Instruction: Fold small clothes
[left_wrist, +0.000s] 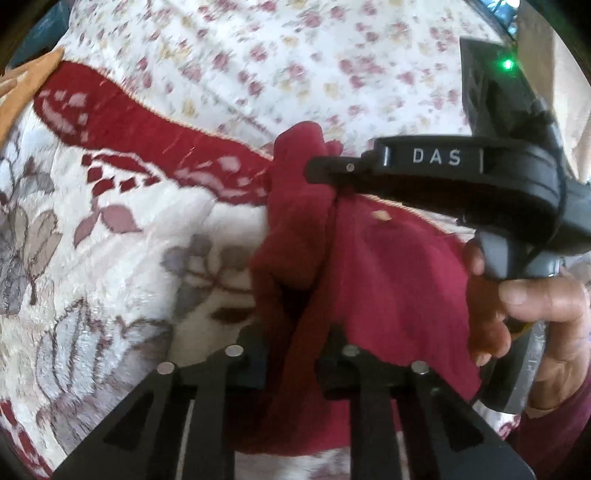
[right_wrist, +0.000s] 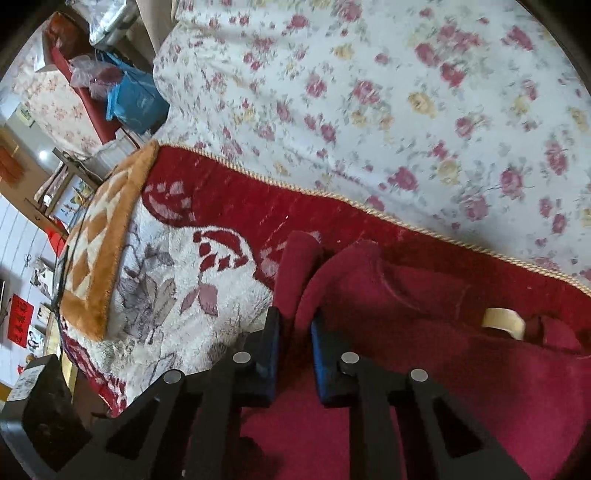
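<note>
A small dark red garment lies bunched on a plush red-and-white flowered blanket. My left gripper is shut on a fold of the garment at its near left edge. My right gripper comes in from the right in the left wrist view and pinches the garment's raised far corner. In the right wrist view the right gripper is shut on a standing fold of the garment. A cream label shows on the cloth to the right.
A white sheet with pink and yellow roses covers the bed beyond the blanket's gold-corded edge. An orange-and-white plush mat lies at the blanket's left end. Bags and furniture stand beyond the bed's left side.
</note>
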